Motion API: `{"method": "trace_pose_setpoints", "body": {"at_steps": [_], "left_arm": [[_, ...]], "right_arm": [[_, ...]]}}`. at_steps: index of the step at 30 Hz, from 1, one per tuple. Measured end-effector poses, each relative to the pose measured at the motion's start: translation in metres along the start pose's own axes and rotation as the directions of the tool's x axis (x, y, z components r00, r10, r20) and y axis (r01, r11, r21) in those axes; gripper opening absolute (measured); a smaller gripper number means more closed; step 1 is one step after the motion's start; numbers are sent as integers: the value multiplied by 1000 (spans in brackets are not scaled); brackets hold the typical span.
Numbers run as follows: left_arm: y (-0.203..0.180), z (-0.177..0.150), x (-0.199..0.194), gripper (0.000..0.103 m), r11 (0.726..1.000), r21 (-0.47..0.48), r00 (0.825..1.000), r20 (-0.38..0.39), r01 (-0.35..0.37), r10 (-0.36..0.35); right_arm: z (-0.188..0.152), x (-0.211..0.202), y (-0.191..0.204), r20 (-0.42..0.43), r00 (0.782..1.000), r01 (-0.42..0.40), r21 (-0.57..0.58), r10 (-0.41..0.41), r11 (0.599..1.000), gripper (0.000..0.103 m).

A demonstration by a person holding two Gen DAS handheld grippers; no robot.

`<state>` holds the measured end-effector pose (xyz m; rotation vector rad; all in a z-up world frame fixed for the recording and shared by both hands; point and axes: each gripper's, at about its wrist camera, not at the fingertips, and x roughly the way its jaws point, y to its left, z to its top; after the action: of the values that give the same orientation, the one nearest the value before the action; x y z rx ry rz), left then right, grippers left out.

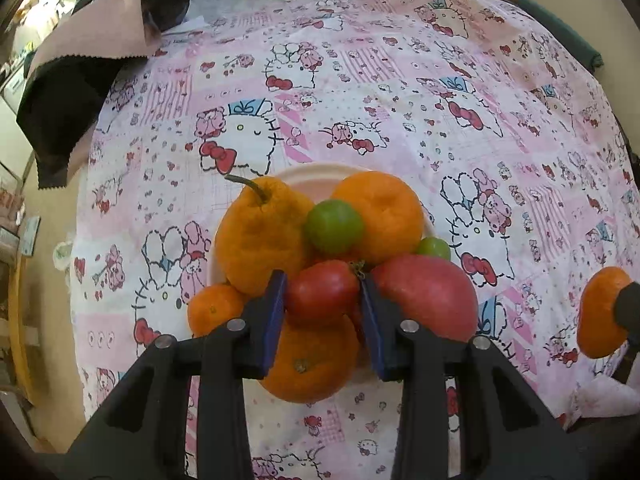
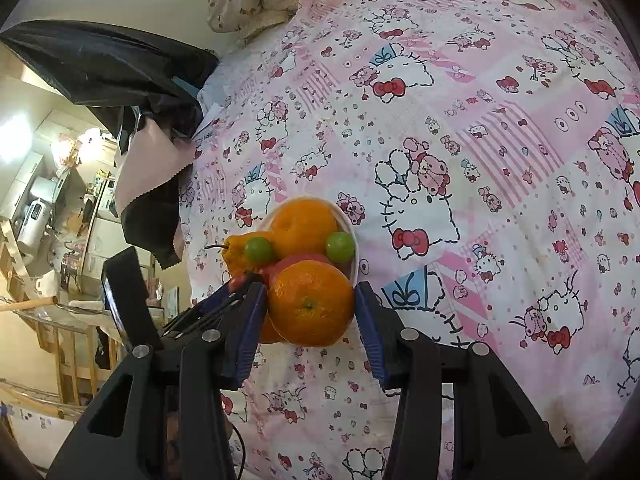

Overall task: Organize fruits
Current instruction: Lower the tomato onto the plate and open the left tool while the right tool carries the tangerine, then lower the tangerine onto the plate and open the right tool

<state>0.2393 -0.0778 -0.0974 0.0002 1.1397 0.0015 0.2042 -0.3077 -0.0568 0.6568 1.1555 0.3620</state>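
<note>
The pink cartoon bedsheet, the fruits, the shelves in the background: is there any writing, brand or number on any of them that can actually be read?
None can be read.
bedsheet: cartoon cats, bows and hearts only, no letters.
Fruits on the plate: no stickers or labels in view.
kitchen shelves, right wrist view: boxes and appliances may carry print, but it is too small and blurred.
left gripper and right gripper: no markings visible.

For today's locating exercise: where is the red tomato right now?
In the left wrist view, the red tomato sits between the left gripper fingers, atop the plate pile, beside the red apple.
</note>
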Motion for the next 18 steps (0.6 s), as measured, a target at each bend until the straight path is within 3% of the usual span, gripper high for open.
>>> {"method": "trace_pose_setpoints", "body": {"at_steps": [2,6,13,18], "left_arm": [[1,-1,-1,35,1000,4,1000,-5,20,-20],[8,-2,-9,60,998,-9,998,-11,55,-56],[36,-11,-46,62,999,6,998,44,33,-33],[71,-27,-63,64,999,-45,999,35,8,-7]], "right_arm": [[0,0,0,-3,1000,-1,-2,1,1000,47],[-2,4,4,-12,1000,4,-14,-4,1000,47],[-5,12,10,-24,1000,12,-42,-13,999,47],[1,24,30,-51,999,-19,-94,15,995,47]]}}
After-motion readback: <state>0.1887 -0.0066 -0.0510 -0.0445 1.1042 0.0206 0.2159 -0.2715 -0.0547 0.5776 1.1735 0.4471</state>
